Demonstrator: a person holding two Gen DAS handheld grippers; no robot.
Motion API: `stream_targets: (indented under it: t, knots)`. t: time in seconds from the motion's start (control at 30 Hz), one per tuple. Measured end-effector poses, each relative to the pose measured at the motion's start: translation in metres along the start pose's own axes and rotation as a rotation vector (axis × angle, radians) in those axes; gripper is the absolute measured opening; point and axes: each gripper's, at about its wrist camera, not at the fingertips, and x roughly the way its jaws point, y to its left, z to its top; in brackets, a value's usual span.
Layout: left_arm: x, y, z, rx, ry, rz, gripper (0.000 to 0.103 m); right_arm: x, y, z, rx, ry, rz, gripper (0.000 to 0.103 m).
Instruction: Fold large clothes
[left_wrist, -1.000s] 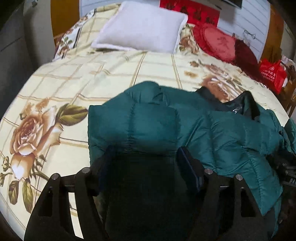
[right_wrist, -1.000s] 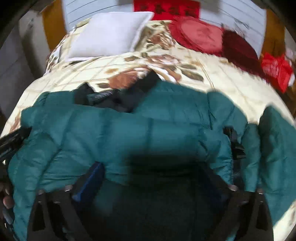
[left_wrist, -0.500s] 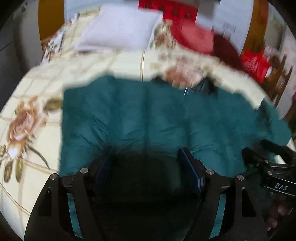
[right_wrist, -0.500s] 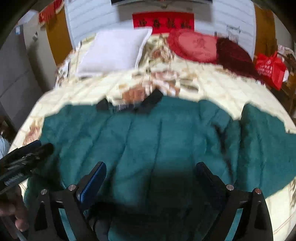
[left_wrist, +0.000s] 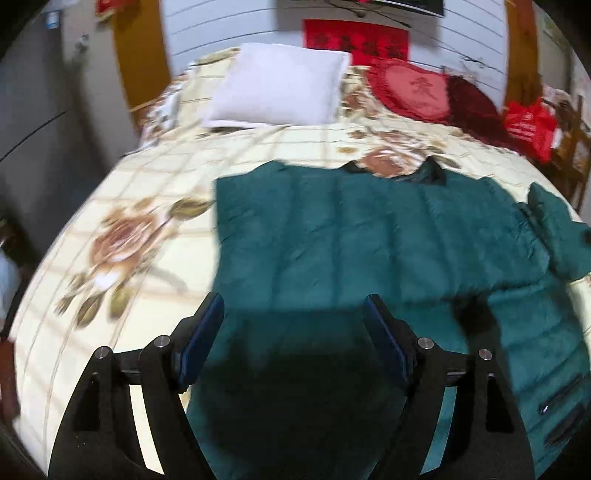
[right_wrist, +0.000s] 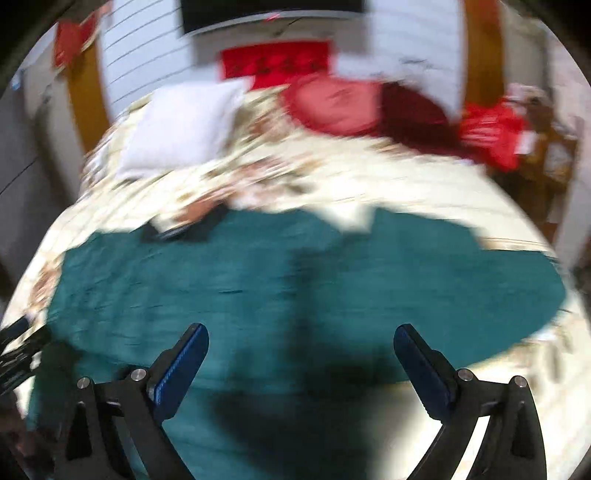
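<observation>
From the left wrist, the teal puffer jacket lies spread back-up on the floral bedspread, below the white pillow. The step looks like laying out before the first fold; next likely calls for a sleeve or side edge. The left gripper is spread wide, holding nothing.

From the right wrist, blurred, the right gripper hangs spread and empty over the jacket.
</observation>
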Motion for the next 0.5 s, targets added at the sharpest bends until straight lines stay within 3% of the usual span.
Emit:
stream_targets:
  t: [0.17, 0.33, 0.5]
  knots:
    - [0.002, 0.006, -0.028, -0.037, -0.011, 0.016, 0.078, -0.021, -0.155, -0.017, 0.213, -0.007, -0.152, 0.1]
    - [0.02, 0.011, -0.033, -0.058, 0.049, 0.013, 0.078, -0.017, -0.256, -0.023, 0.275, 0.029, -0.291, 0.1]
    - [0.018, 0.012, -0.034, -0.067, 0.053, 0.01, 0.078, 0.014, -0.335, -0.022, 0.464, 0.063, -0.277, 0.098]
